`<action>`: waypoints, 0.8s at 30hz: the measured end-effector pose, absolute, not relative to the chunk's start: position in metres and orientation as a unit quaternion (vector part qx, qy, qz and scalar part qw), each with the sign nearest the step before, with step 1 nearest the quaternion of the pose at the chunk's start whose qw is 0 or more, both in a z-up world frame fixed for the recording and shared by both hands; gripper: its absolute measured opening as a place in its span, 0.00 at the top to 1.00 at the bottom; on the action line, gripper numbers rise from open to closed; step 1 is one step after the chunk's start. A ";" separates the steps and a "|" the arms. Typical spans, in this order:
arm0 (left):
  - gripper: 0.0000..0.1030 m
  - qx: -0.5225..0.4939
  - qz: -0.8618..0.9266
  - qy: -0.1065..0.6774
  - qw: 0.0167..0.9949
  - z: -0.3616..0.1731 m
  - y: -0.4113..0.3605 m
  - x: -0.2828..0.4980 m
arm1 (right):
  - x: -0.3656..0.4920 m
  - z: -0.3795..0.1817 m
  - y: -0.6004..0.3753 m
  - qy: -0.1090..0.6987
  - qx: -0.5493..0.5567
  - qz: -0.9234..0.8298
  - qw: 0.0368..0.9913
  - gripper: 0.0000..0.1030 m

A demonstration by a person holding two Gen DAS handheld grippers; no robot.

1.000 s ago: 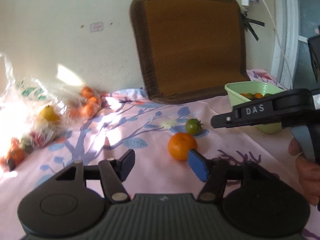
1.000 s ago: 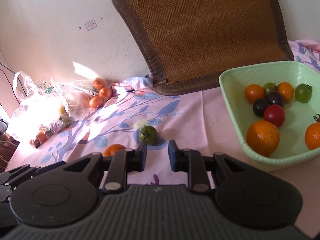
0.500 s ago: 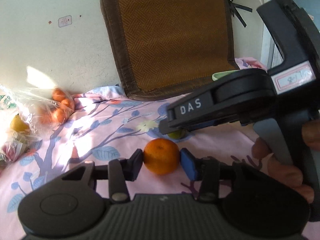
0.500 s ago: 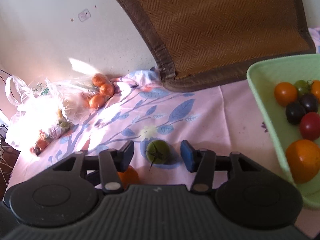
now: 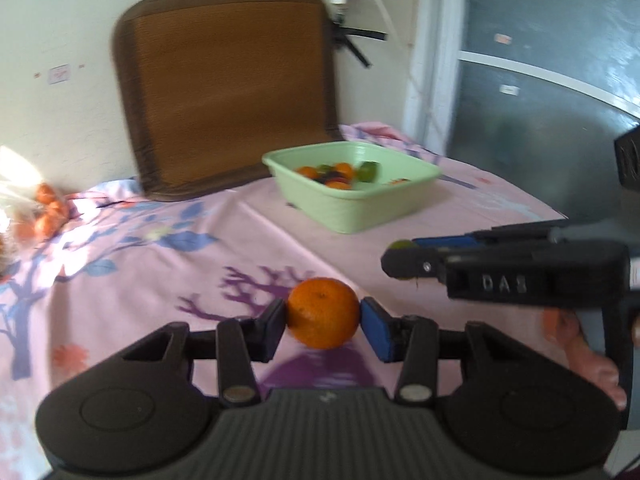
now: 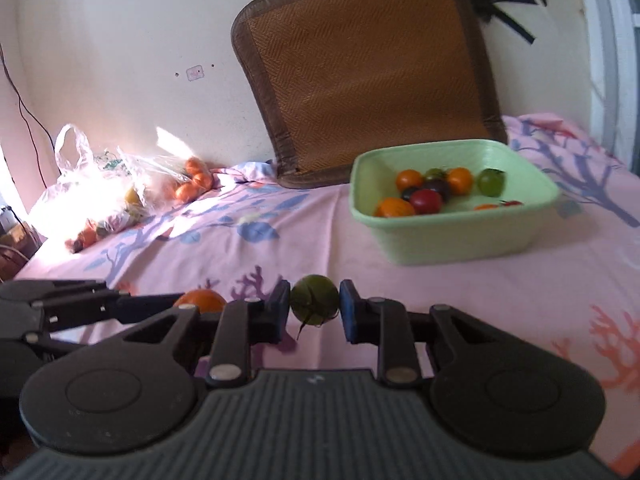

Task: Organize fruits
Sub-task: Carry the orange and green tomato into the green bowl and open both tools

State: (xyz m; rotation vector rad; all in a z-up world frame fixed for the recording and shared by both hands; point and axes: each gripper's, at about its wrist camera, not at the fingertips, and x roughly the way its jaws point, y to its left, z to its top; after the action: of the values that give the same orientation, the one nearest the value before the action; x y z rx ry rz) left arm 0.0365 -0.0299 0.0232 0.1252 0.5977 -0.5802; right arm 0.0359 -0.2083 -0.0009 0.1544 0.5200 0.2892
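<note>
My left gripper point(image 5: 323, 325) is shut on an orange point(image 5: 323, 312) and holds it above the pink cloth. My right gripper point(image 6: 314, 311) is shut on a green tomato point(image 6: 314, 304), also lifted off the cloth. In the left wrist view the right gripper point(image 5: 404, 260) is at the right, with the green tomato point(image 5: 401, 245) just peeking out. In the right wrist view the orange point(image 6: 200, 301) shows at the left behind the left gripper's fingers point(image 6: 100, 308). The light green basin point(image 6: 452, 236) point(image 5: 352, 210) stands ahead with several tomatoes and oranges in it.
A brown woven cushion point(image 6: 368, 76) leans on the wall behind the basin. Clear plastic bags point(image 6: 100, 192) of fruit lie at the far left by the wall. A window frame point(image 5: 432, 60) stands at the right, past the table edge.
Both grippers closed on their fruit, the left on the orange and the right on the green tomato, lifted them off the cloth and pulled back, turning toward the basin.
</note>
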 end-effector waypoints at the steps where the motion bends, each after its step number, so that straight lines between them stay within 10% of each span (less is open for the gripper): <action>1: 0.60 0.064 -0.288 0.291 0.910 0.022 -0.037 0.032 | 0.024 -0.003 -0.214 0.252 0.069 0.132 0.956 0.72; 24: 0.49 0.097 -0.274 0.309 0.905 0.011 -0.070 0.012 | -0.031 -0.033 -0.240 0.235 0.031 0.094 0.967 0.54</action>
State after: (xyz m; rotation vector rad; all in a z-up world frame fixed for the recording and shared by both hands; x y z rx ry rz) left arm 0.0121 -0.0704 0.0114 0.2002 0.6389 -0.5668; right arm -0.0312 -0.2397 -0.0333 0.0634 0.4747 0.1904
